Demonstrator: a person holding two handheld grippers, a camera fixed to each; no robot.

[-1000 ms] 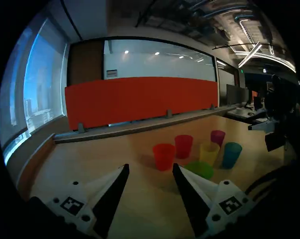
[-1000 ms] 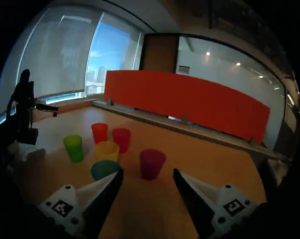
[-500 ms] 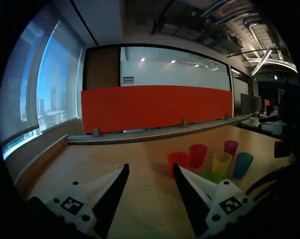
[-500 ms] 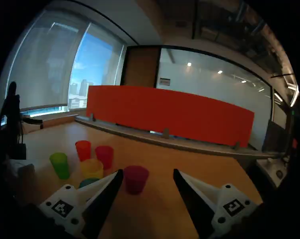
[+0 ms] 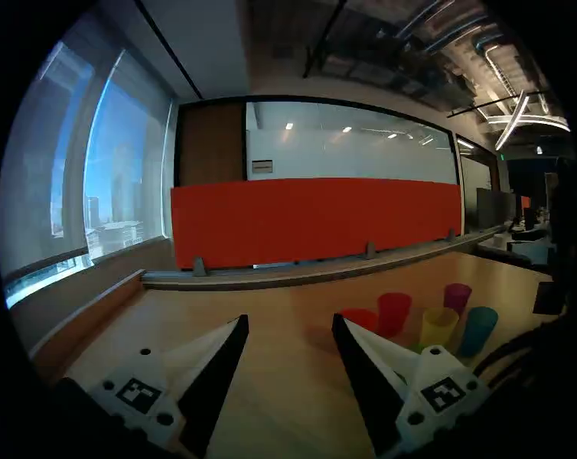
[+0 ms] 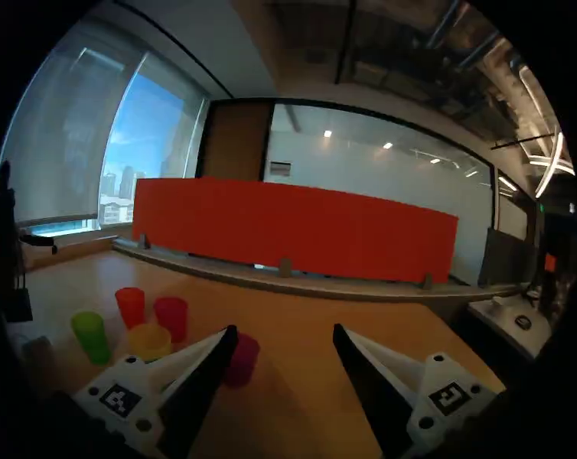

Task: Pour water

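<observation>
A cluster of coloured plastic cups stands on the wooden table, set in from its far edge, where a red partition runs along the tabletop.

In the left gripper view the orange cup is half hidden behind the tip of one white finger, with the red cup just beside it. The magenta cup stands closer to the far edge. The yellow cup and the teal cup stand side by side nearer the camera. All that show are upright; I cannot tell whether any holds water.

In the right gripper view a green cup stands at the side of the group toward the window, and the magenta cup is partly covered by a finger.

The left gripper is above the table short of the cups, its fingers spread apart with nothing between them. The right gripper likewise has its fingers spread and empty, touching no cup.
</observation>
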